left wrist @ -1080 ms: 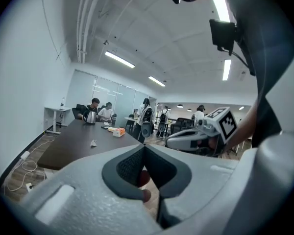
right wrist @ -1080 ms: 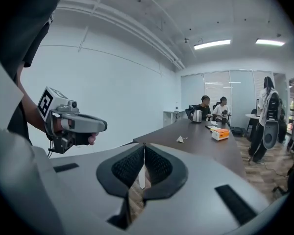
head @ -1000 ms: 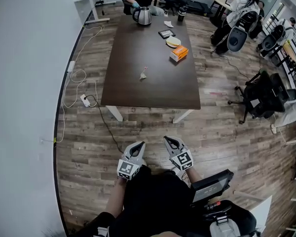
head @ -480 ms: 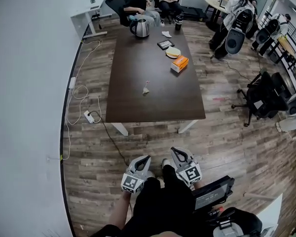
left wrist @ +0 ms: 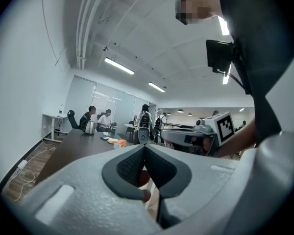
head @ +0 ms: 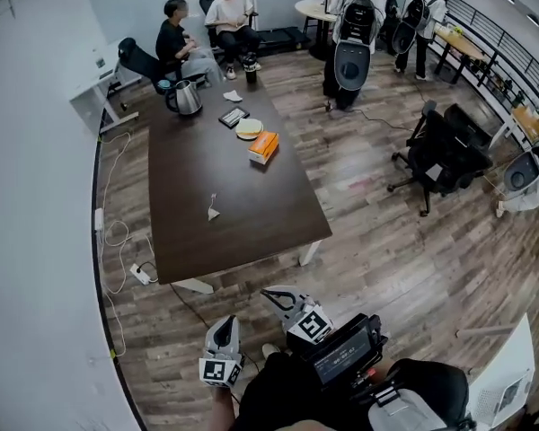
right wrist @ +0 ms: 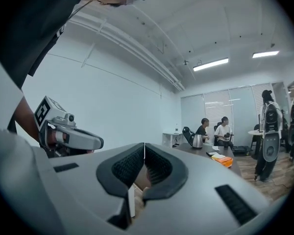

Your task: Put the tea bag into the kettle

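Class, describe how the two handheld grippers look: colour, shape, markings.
The left gripper and right gripper are light grey, tapering to tips, with dark ribbed pads. Each carries a white cube with black square markers. The person wears a black top.

an orange rectangular box [head: 263, 147] lies just beside a round pale disc [head: 249, 128] on the dark brown wooden worktop [head: 207, 173].

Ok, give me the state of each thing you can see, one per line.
Tea bag: lying mid-table, not held.
Kettle: upright at the table's far end; lid too small to tell.
Orange box: lying flat on the table.
Left gripper: shut, empty, short of the table.
Right gripper: shut, empty, short of the table.
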Action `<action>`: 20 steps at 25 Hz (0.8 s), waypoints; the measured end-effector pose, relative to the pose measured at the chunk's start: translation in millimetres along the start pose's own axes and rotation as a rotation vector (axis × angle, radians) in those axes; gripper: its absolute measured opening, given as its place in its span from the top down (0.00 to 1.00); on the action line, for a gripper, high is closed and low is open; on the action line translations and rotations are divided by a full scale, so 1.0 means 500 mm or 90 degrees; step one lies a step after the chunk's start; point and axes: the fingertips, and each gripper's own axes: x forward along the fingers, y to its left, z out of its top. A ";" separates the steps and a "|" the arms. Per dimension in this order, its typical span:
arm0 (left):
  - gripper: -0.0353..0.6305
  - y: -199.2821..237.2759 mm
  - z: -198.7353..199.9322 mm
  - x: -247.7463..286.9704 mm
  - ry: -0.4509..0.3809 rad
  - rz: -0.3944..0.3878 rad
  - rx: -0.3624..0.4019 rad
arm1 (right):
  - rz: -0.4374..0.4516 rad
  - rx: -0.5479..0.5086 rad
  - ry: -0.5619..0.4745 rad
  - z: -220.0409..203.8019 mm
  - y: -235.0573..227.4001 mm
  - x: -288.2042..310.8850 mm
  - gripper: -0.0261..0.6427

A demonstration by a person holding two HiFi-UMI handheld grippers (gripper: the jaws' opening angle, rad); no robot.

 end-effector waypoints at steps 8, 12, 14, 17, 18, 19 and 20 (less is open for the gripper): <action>0.95 0.023 -0.024 0.055 0.025 0.061 0.013 | -0.007 -0.012 -0.040 -0.027 -0.103 0.007 0.95; 0.95 0.011 -0.032 0.050 0.032 0.087 0.005 | -0.007 -0.002 0.003 -0.053 -0.115 0.013 0.95; 0.95 0.029 -0.035 0.039 0.030 0.097 -0.003 | -0.004 -0.006 0.013 -0.051 -0.107 0.041 0.95; 0.95 0.064 -0.043 0.033 0.026 0.099 -0.029 | 0.010 -0.027 0.016 -0.030 -0.088 0.089 0.95; 0.95 0.075 -0.049 0.034 0.026 0.093 -0.033 | 0.013 -0.033 0.017 -0.019 -0.081 0.103 0.95; 0.95 0.086 -0.054 0.035 0.026 0.084 -0.034 | 0.012 -0.035 0.018 -0.010 -0.076 0.115 0.95; 0.95 0.096 -0.053 0.037 0.023 0.072 -0.036 | 0.008 -0.035 0.021 -0.003 -0.071 0.127 0.95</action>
